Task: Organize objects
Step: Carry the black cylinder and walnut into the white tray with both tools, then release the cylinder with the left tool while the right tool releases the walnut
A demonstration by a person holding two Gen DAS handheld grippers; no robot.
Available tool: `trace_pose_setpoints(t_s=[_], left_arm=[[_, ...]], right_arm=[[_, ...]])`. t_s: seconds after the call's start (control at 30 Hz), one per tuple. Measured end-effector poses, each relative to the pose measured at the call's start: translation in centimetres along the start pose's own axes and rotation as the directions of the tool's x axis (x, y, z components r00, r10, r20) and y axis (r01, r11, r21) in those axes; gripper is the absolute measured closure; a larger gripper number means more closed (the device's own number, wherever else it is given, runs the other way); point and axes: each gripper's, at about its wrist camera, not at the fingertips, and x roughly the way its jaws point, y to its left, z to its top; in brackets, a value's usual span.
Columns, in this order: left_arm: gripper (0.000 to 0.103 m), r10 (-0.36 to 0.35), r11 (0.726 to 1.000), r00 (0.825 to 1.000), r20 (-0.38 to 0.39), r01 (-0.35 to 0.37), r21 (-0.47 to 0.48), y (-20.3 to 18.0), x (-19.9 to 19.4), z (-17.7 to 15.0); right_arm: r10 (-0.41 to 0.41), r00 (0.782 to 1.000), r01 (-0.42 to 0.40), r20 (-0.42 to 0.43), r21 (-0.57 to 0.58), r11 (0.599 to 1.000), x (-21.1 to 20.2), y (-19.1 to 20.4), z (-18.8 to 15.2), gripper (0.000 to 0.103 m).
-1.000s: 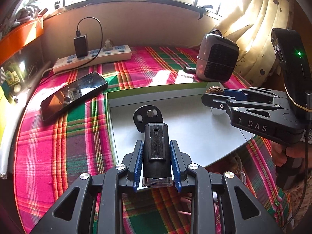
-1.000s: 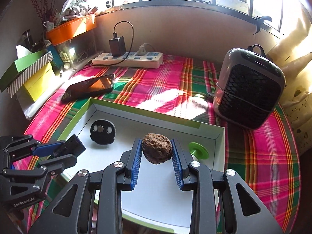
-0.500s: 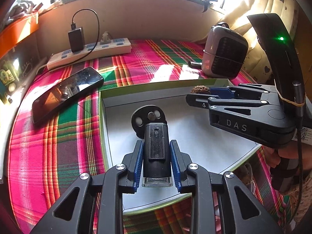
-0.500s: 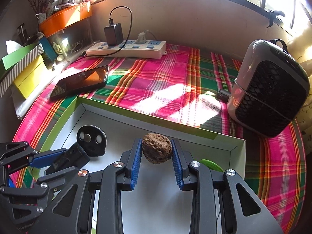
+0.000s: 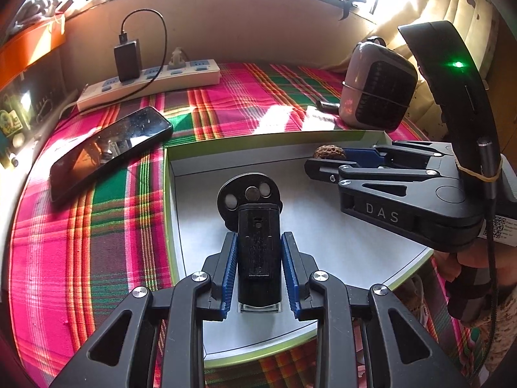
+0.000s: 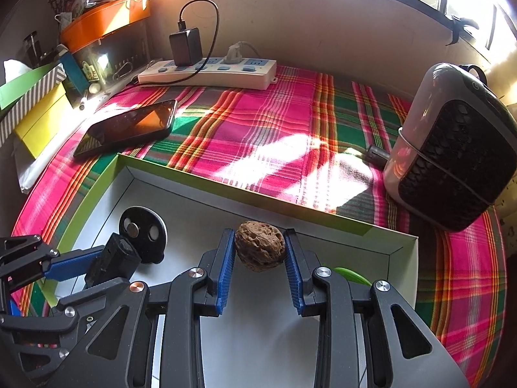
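My left gripper (image 5: 258, 242) is shut on a black rectangular device with a clear end (image 5: 258, 252), held over the white floor of a green-edged tray (image 5: 323, 226). Just beyond its tip a black round disc with metal studs (image 5: 248, 194) lies in the tray. My right gripper (image 6: 260, 245) is shut on a brown walnut (image 6: 260, 250) above the tray (image 6: 290, 220), near its far wall. A green round piece (image 6: 350, 276) shows partly behind the right finger. Each gripper appears in the other's view: the right gripper (image 5: 318, 158), the left gripper (image 6: 97, 263).
A black phone (image 5: 110, 148) lies on the plaid cloth left of the tray. A white power strip with a black charger (image 6: 206, 69) runs along the back wall. A small grey heater (image 6: 452, 165) stands at the right. Boxes and an orange tub (image 6: 103, 22) crowd the far left.
Both grippers have moved forward and slightly down over the tray, still holding their objects. The walnut now hangs closer to the tray's far wall.
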Motion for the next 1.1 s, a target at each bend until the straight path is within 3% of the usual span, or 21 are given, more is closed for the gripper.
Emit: trace_pose_setpoints(t_s=[0.4,0.9,1.0,1.1], left_arm=[[0.078,0.039,0.999,0.999,0.001,-0.039,0.026,-0.38,0.02,-0.05],[0.078,0.038,0.999,0.999,-0.006,-0.038,0.018,-0.38,0.06,-0.11],[0.077,0.036,0.999,0.999,-0.005,-0.036,0.018,-0.36,0.09,-0.1],[0.076,0.038,0.999,0.999,-0.007,-0.038,0.019,-0.38,0.07,-0.2]], right_arm=[[-0.02,1.0,0.02,-0.022,-0.012,1.0,0.44,0.23,0.07,0.071],[-0.034,0.999,0.033,-0.028,-0.017,0.999,0.46,0.31,0.04,0.071],[-0.032,0.999,0.032,-0.023,-0.014,0.999,0.4,0.34,0.05,0.061],[-0.036,0.999,0.036,-0.019,-0.014,0.999,0.24,0.47,0.02,0.06]])
